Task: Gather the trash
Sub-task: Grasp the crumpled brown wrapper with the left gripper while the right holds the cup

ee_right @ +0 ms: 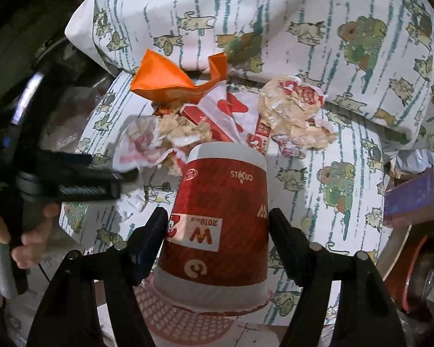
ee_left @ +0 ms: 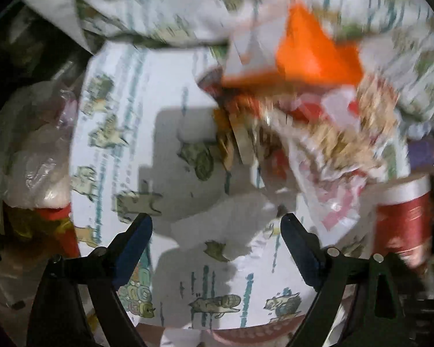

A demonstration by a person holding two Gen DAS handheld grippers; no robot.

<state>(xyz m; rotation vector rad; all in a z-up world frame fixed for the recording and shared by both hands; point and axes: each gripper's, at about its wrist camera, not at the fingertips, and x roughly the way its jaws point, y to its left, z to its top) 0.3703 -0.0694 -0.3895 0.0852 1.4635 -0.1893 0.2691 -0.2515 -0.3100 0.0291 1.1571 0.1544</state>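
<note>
My right gripper [ee_right: 217, 219] is shut on a red and white paper cup [ee_right: 220, 225], held upside down above a pink mesh basket [ee_right: 185, 324]. The cup also shows at the right of the left wrist view [ee_left: 402, 217]. My left gripper [ee_left: 217, 225] is open over a crumpled white tissue [ee_left: 222, 225] on the cat-print cloth [ee_left: 124, 133]; the tissue lies between the fingers, untouched. Beyond lie an orange wrapper [ee_right: 162, 78], also in the left view [ee_left: 312, 55], crumpled red and white food wrappers [ee_right: 295, 112] and a red carton [ee_right: 205, 121]. The left gripper is visible at the left of the right wrist view [ee_right: 95, 182].
The cat-print cloth [ee_right: 332, 190] covers a surface with folded bedding [ee_right: 275, 8] behind it. A clear plastic bag [ee_left: 31, 150] sits at the left edge. A purple box [ee_right: 413, 196] stands at the right. Dark clutter surrounds the cloth.
</note>
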